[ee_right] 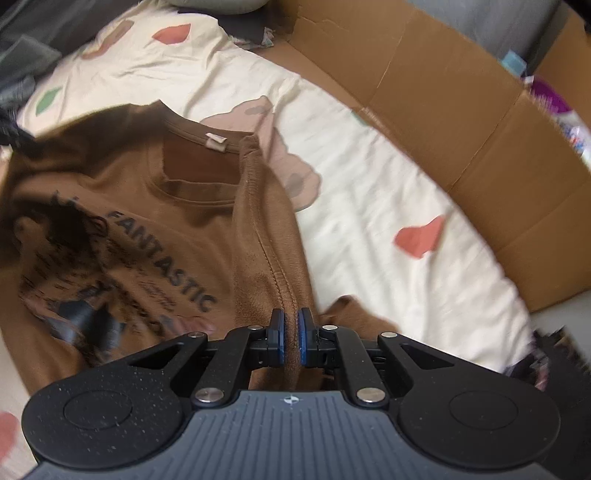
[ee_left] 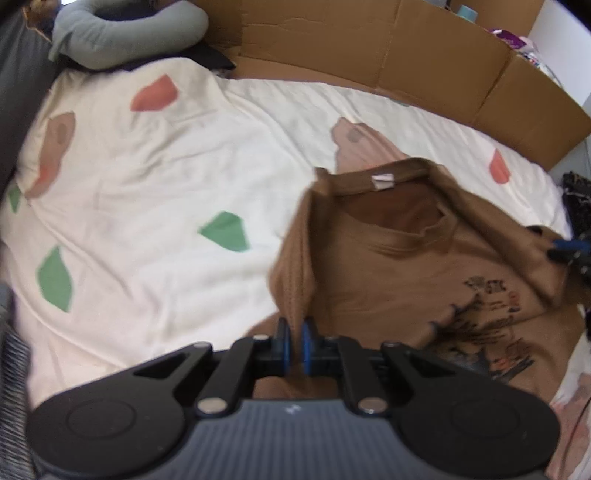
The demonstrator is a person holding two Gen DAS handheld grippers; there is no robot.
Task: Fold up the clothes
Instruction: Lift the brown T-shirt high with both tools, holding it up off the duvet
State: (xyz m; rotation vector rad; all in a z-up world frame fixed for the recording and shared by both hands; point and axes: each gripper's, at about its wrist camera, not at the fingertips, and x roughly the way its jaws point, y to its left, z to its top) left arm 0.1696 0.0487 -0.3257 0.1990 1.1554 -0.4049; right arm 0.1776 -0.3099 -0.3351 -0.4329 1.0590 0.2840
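Left wrist view: the left gripper [ee_left: 294, 345] pinches one shoulder fold of the brown shirt [ee_left: 399, 266] lying on the bed sheet [ee_left: 166, 166]; the right gripper [ee_right: 290, 338] pinches the other. Uneven lifting could skew the fold, or thin fabric might slip free.

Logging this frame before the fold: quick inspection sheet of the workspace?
Surface: cream bedsheet with green, red and tan patches, rumpled.
Job's things: brown T-shirt, print side up, neck label showing, both side edges lifted.
Clutter: grey pillow at the far corner; dark items at the bed's edges, too blurred to tell.
Grippers: left gripper shut on the shirt's edge; right gripper shut on the opposite seam edge.
Cables: nothing seen.
Surroundings: cardboard wall along the far side of the bed.
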